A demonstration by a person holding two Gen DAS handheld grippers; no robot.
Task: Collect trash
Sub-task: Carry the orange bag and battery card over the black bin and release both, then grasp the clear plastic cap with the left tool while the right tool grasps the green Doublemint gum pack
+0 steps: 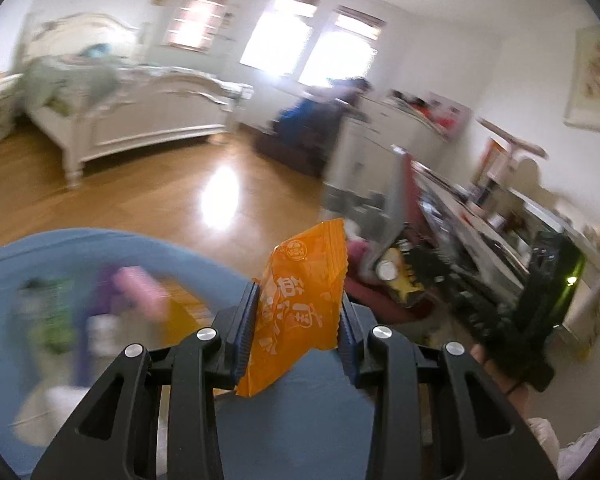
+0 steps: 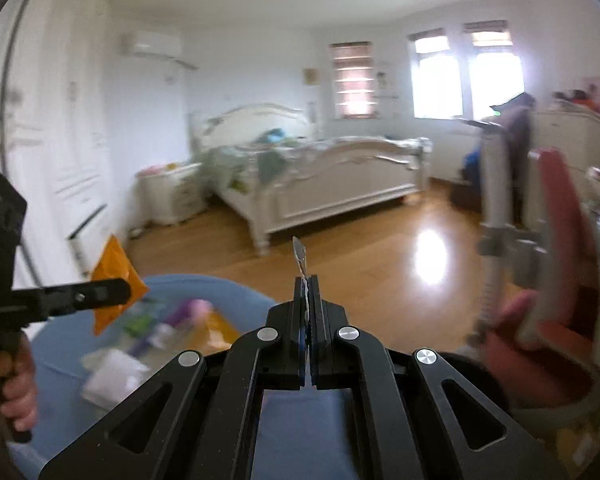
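Two views show one bedroom with a blue tub low in front. From the left wrist camera, the left gripper (image 1: 300, 312) pinches an orange snack wrapper (image 1: 300, 304) between its blue pads, the wrapper standing upright and tilted a little, above the near rim of the blue tub (image 1: 204, 256). Inside the tub lie blurred scraps of green, purple, pink and white trash (image 1: 100, 312). Beyond the tub stretches a glossy wooden floor (image 1: 160, 192), and past that stands a white bed (image 1: 140, 112) under bright windows (image 1: 312, 40). Right of the tub sits a cluttered shelf (image 1: 480, 216), and at the right edge a hand (image 1: 500, 376) grips a black handle.

From the right wrist camera, the right gripper (image 2: 307, 312) has its jaws pressed together on a thin scrap of wrapper (image 2: 300, 256) that sticks up from between the pads. It hangs over the blue tub (image 2: 236, 296), near its right side. Left of it, the other gripper (image 2: 100, 294) carries the orange wrapper (image 2: 114, 260) above the tub's left part, a hand (image 2: 20, 380) on its handle. White and purple litter (image 2: 116, 372) lies in the tub. The white bed (image 2: 320, 172) stands across the floor behind the tub.
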